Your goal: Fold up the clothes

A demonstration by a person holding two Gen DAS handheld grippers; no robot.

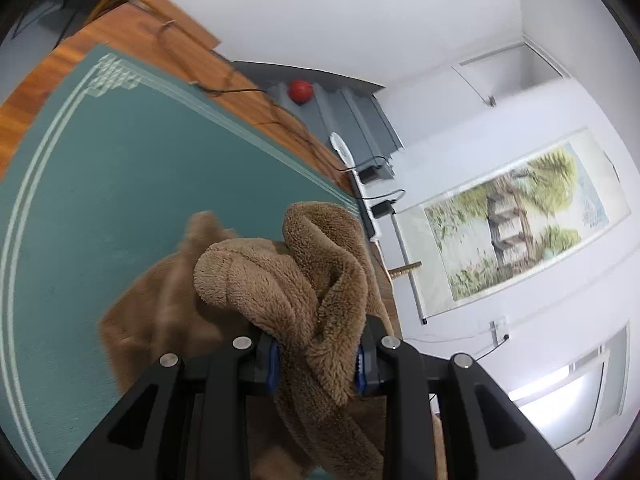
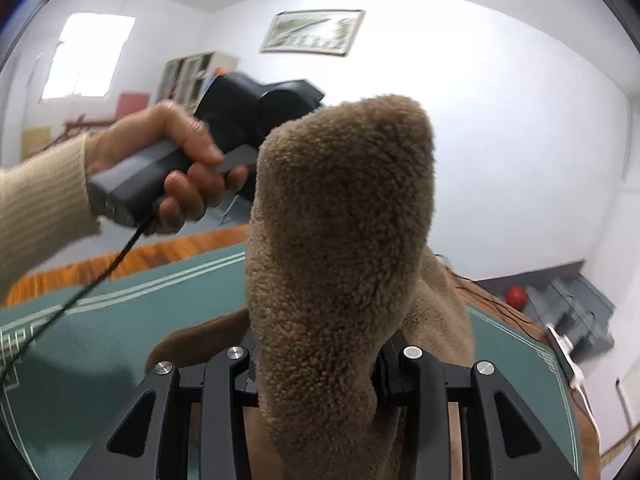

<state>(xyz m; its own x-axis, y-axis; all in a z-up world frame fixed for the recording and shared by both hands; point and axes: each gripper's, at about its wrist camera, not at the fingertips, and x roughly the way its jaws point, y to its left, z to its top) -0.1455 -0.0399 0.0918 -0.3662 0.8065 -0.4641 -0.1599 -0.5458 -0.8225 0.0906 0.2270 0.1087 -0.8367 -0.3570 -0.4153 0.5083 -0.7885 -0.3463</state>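
1. Green-matted surface (image 1: pixel 100 200) sits below the left claw (image 1: pixel 316 364), which is clamped on bunched brown fleece garment (image 1: pixel 288 272) near its far edge.
2. Right claw (image 2: pixel 320 364) pinches another fleece fold, lifted; looks mid-fold, next lay it flat.

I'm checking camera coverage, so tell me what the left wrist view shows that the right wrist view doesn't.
Only the left wrist view shows the landscape scroll on the wall. Only the right wrist view shows the person's hand holding the other gripper's handle, and a framed picture. Both show the brown fleece garment clamped in their own gripper, left and right, the green mat and a red ball.
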